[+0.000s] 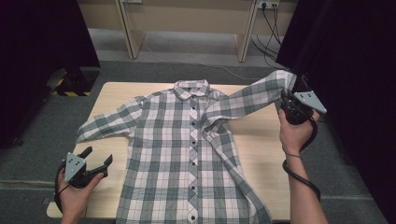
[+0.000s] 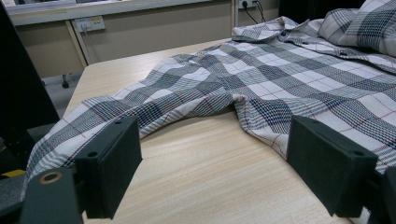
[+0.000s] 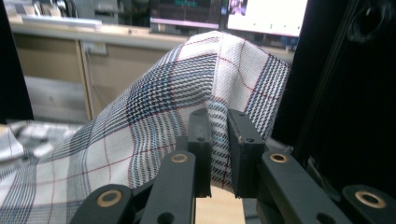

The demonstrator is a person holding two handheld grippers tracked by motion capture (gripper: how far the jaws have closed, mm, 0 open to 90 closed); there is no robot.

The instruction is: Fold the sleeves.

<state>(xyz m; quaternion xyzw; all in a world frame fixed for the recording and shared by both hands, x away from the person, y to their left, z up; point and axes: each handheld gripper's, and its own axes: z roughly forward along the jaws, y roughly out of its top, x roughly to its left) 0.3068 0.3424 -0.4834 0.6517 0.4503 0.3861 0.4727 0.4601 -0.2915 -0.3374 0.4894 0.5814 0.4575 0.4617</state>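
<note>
The shirt [image 1: 187,154] lies flat and buttoned on the table [image 1: 261,149], collar at the far edge. Right gripper [image 1: 288,99] is clamped on the end of the sleeve [image 1: 252,97], lifted above the table beyond the shirt's right shoulder. Left gripper [image 1: 97,159], jaws wide apart and holding nothing, hovers just beside the shirt's other sleeve [image 1: 109,122].

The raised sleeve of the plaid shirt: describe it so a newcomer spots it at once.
On the light wooden table lies a grey-and-white plaid button-up shirt, spread front up. Its sleeve at the table's far right edge slants up off the wood, cuff pinched in the right gripper. The other sleeve lies flat.
</note>
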